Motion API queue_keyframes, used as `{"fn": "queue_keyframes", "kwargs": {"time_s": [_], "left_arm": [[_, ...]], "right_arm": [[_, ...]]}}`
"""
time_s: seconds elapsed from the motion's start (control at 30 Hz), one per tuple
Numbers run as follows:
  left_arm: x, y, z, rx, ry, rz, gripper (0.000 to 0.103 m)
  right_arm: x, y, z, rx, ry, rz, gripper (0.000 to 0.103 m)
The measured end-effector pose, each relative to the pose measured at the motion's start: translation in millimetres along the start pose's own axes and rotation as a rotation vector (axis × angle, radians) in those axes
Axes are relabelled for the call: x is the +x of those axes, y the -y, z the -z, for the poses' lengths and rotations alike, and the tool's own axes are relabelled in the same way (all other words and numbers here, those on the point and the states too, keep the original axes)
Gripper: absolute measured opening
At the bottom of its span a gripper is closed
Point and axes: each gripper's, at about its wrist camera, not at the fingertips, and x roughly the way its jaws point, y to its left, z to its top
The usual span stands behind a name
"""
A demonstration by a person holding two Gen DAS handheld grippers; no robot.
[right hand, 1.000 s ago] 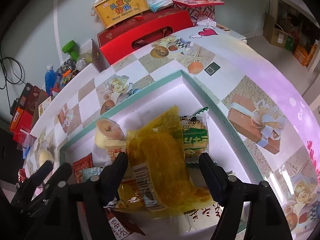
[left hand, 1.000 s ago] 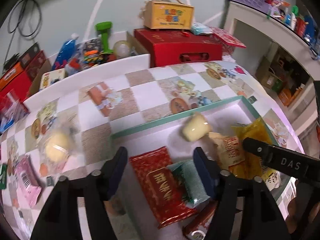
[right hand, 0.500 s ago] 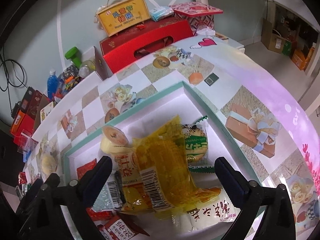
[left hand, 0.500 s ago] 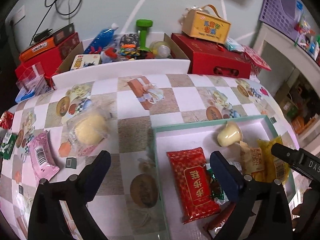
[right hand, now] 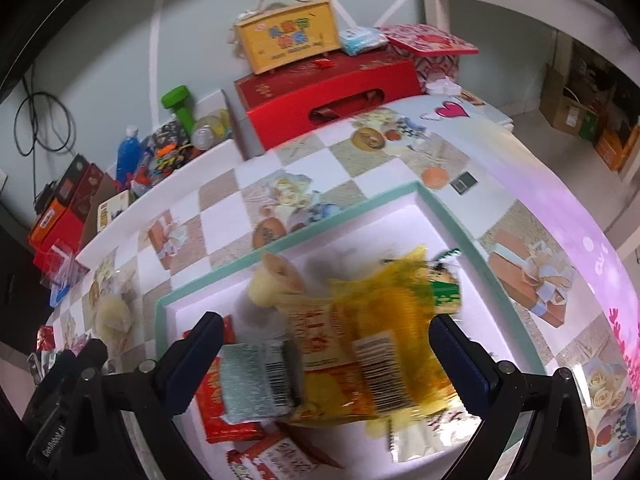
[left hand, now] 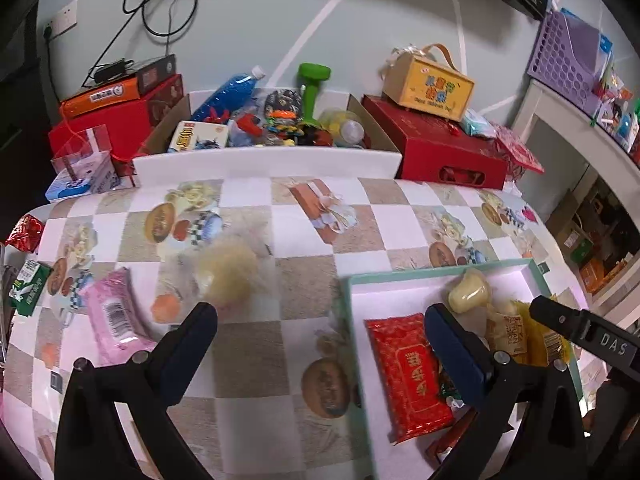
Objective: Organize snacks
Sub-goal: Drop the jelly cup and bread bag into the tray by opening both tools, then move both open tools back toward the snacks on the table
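A white tray with a teal rim (left hand: 400, 276) (right hand: 360, 208) holds several snacks: a red packet (left hand: 408, 368), a pale jelly cup (left hand: 468, 294) (right hand: 276, 280), a yellow packet (right hand: 384, 332) and a grey-green packet (right hand: 252, 376). My left gripper (left hand: 320, 316) hovers over the tray's left rim and the checked tablecloth, its jaws opening with nothing between them. A wrapped pale bun (left hand: 228, 276) and a pink packet (left hand: 112, 316) lie on the table to its left. My right gripper (right hand: 326, 324) stands open above the yellow packet, pads clear of it.
A green-white carton (left hand: 28, 284) and a red foil packet (left hand: 24, 232) sit at the table's left edge. Behind the table are a cardboard box of toys (left hand: 280, 120), a red gift box (left hand: 448, 152) with a yellow carry box (left hand: 432, 84), and white shelving (left hand: 580, 120).
Both grippers' jaws have spread wide. The left gripper has swung left, from over the tray to the tablecloth. The right has lifted slightly, leaving the yellow packet lying in the tray.
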Motion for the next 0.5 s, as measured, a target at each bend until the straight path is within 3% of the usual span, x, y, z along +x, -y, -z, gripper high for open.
{"fn": "queue_keyframes", "kwargs": {"time_s": [0.17, 0.33, 0.5], "left_arm": [[-13, -24, -7, -0.028, 0.011, -0.009, 0.103], [-21, -55, -9, -0.049, 0.021, -0.061, 0.103], [-29, -90, -10, -0.062, 0.016, -0.133, 0.103]], "right_arm": [[-7, -26, 2, -0.043, 0.025, -0.057, 0.103], [-13, -53, 8, -0.079, 0.036, -0.115, 0.103], [-10, -80, 16, -0.140, 0.022, -0.120, 0.103]]}}
